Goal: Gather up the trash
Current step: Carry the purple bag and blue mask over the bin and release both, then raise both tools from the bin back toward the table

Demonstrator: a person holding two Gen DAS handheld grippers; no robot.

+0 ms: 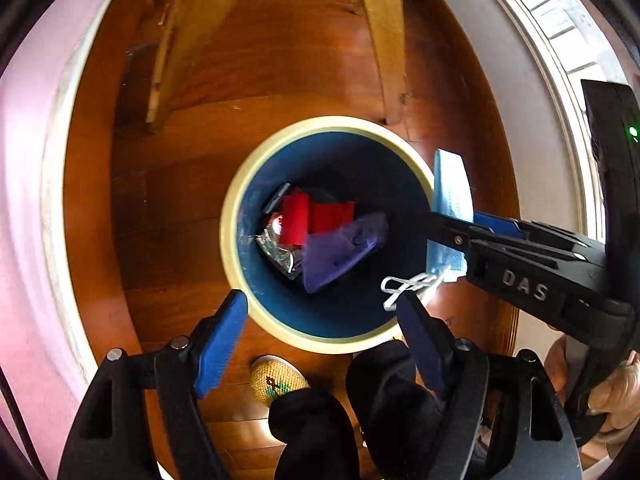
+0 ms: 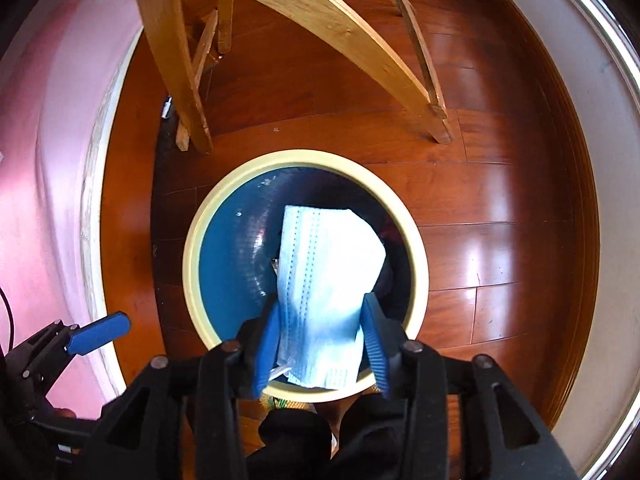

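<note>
My right tool (image 2: 322,350) points straight down over the bin (image 2: 194,276). The face mask (image 2: 328,280) hangs between its parted pads, long axis down into the bin mouth; probably slipping free, contact unclear. My left tool (image 1: 324,344) is released and empty at the bin's near rim. Count: one mask, one bin, roughly four trash pieces (image 1: 320,236) inside. Wooden chair legs (image 2: 172,60) beyond.

Both handheld tools are showing matte black plastic frames with silver pivot screws and ribbed blue finger pads (image 1: 220,344). The right black gripper body (image 1: 532,268), at the right of the frame, is displaying raised "DAS" lettering. Near the bottom, a yellow knitted shoe (image 1: 276,378) is peeking out beside black trousers (image 1: 316,432).
</note>
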